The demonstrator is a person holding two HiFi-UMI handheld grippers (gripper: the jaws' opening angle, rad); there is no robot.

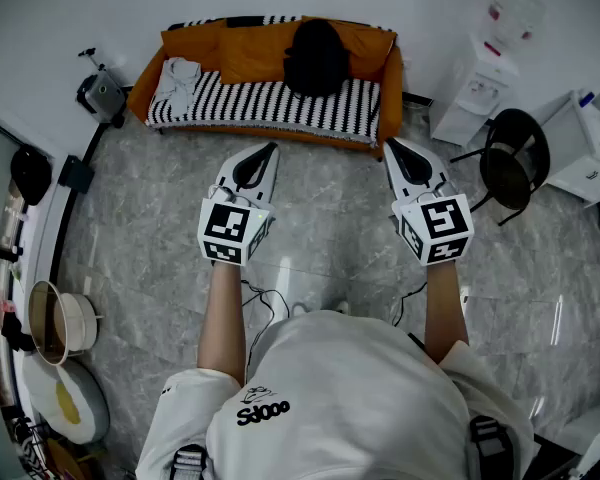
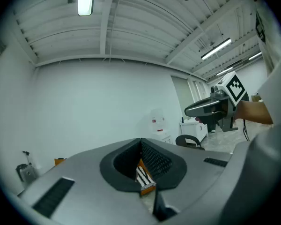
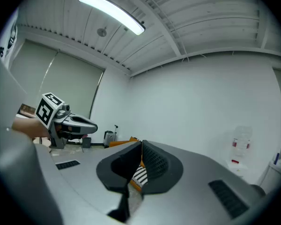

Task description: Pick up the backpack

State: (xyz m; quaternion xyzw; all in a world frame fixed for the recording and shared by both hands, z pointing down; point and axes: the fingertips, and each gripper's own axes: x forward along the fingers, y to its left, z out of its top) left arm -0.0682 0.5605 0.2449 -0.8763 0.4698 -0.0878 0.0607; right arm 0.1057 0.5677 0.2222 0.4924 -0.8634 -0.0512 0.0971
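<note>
Marble floor runs up to the orange sofa [image 1: 250, 53] at the top of the frame, with the black backpack [image 1: 316, 56] slumped on its seat. Left tongs [image 1: 269, 151] and right tongs [image 1: 392, 145] are both pressed together, empty, well short of it. It looks soft and saggy, so I'd grab it up top.

An orange sofa [image 1: 389, 76] stands against the white wall [image 1: 70, 8], its seat under a black-and-white striped cover [image 1: 260, 103]. A crumpled white cloth [image 1: 180, 76] lies at the seat's left end, and an orange cushion [image 1: 252, 53] leans on the backrest. A small grey machine [image 1: 102, 93] sits on the marbled floor [image 1: 320, 213] just left of the sofa. To the right stand a white water dispenser [image 1: 478, 86] and a black round chair [image 1: 515, 158]. A pot [image 1: 55, 323] rests at the lower left edge. Tube lights [image 3: 114, 14] hang from the ribbed ceiling [image 2: 145, 27].
</note>
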